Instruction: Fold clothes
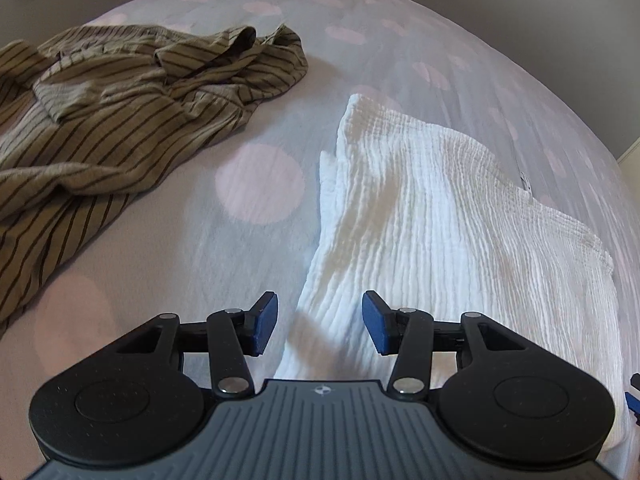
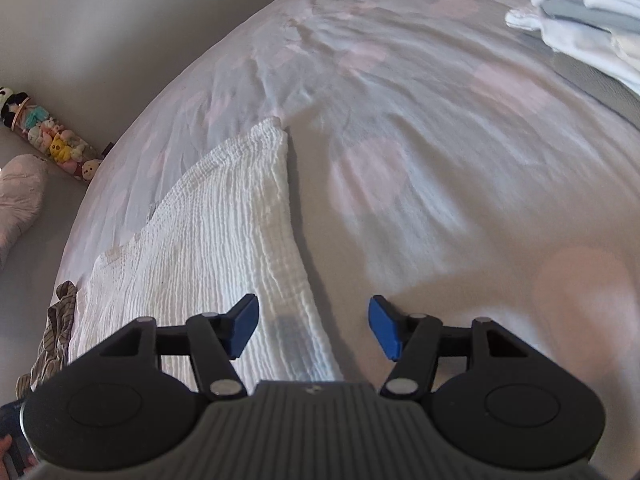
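Positioning: I hold the left gripper (image 1: 318, 322) over the near left edge of the white crinkled garment (image 1: 440, 220) and the right gripper (image 2: 312, 326) over its near right edge.
Left fingers: released, spread wide, nothing between the blue pads (image 1: 264, 326).
Right fingers: released, spread wide, the garment's edge lying below the gap.
Task item: the white garment lies flat on the dotted bedsheet (image 1: 260, 184), layered, its edges fairly straight.
Other clothes: a striped tan garment (image 1: 120, 112) lies crumpled at far left; a pale pile (image 2: 584, 16) sits at far right, well apart.
Step in hand: I judge this fits either lining up to grip the near edge for a further fold, or letting go after one.
Next move: any grip needs both sides pinched evenly through all layers.
Remaining: the striped garment is unfolded.
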Demonstrator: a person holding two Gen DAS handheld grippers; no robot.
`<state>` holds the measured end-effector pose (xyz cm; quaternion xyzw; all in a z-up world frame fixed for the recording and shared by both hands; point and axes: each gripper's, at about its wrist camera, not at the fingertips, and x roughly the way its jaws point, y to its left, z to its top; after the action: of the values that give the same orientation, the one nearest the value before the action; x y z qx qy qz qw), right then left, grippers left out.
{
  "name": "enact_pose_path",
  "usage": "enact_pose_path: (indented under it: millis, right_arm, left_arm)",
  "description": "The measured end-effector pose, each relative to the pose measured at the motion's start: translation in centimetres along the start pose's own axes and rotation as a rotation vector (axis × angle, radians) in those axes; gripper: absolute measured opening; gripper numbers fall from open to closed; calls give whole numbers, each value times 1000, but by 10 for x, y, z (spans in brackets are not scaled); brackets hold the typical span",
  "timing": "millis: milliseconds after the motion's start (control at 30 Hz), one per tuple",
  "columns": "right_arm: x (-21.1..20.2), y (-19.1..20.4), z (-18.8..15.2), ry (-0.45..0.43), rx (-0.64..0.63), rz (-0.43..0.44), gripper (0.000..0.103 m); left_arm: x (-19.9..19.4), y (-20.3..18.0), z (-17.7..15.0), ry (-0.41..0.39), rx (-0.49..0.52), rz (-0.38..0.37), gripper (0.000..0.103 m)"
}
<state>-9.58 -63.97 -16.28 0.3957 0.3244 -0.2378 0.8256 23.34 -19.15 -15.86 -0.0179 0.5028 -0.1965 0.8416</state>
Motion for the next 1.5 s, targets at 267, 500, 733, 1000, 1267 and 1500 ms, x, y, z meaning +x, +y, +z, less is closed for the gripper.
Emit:
enact_pose_path:
  millis: [267, 500, 733, 1000, 1267, 1500]
  right_arm:
    - [28, 23, 36, 25, -103, -42, 67]
    - [55, 42, 59, -14, -263, -131, 67]
    - [73, 43, 76, -61, -273, -159, 72]
    - [84, 30, 91, -7, -146, -109, 72]
    - [93, 31, 91, 28, -134, -30, 71]
    - [102, 34, 88, 59, -131, 38, 71]
  left_arm:
    - [30, -20, 8, -92, 96, 29, 48]
    - [46, -27, 7, -112, 177, 14, 60]
    - [51, -28, 7, -116, 213, 17, 65]
    - [47, -26, 13, -108, 211, -6, 64]
    - [46, -22, 16, -109, 183, -21, 64]
    - [49, -22, 17, -101, 183, -16, 64]
